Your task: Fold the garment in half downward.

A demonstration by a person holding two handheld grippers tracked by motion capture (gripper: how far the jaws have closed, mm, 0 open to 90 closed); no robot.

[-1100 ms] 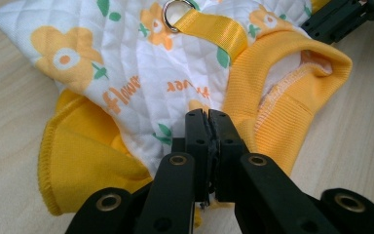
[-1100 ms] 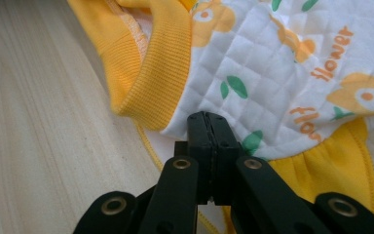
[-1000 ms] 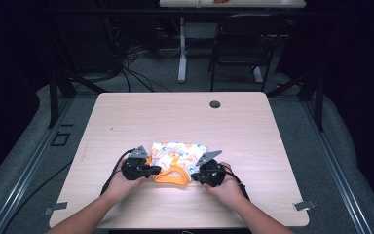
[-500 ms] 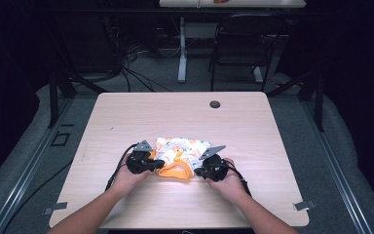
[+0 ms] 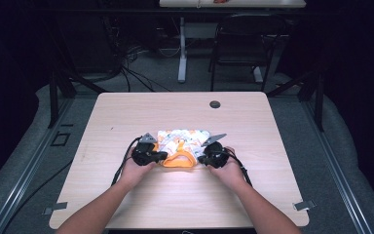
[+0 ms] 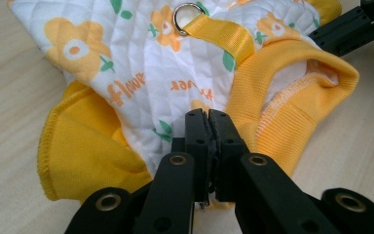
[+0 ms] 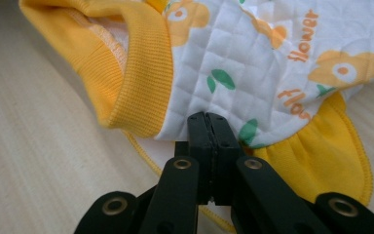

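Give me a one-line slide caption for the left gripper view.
Left gripper shut on the quilted flower-print garment, between its yellow ribbed cuffs on the wooden table.

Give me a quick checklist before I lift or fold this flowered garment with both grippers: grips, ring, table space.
1. Left gripper shut on the quilted garment: ok, jaws closed at its white edge.
2. Right gripper shut on the garment: ok, jaws closed on the quilted edge beside the yellow ribbed collar.
3. How much fabric each grip holds: cannot tell, the jaws hide the bite.
4. Metal ring on the yellow strap clear of the jaws: ok, it lies farther up the garment.
5. Table space beyond the garment: ok, bare wood except a small dark disc near the far edge.
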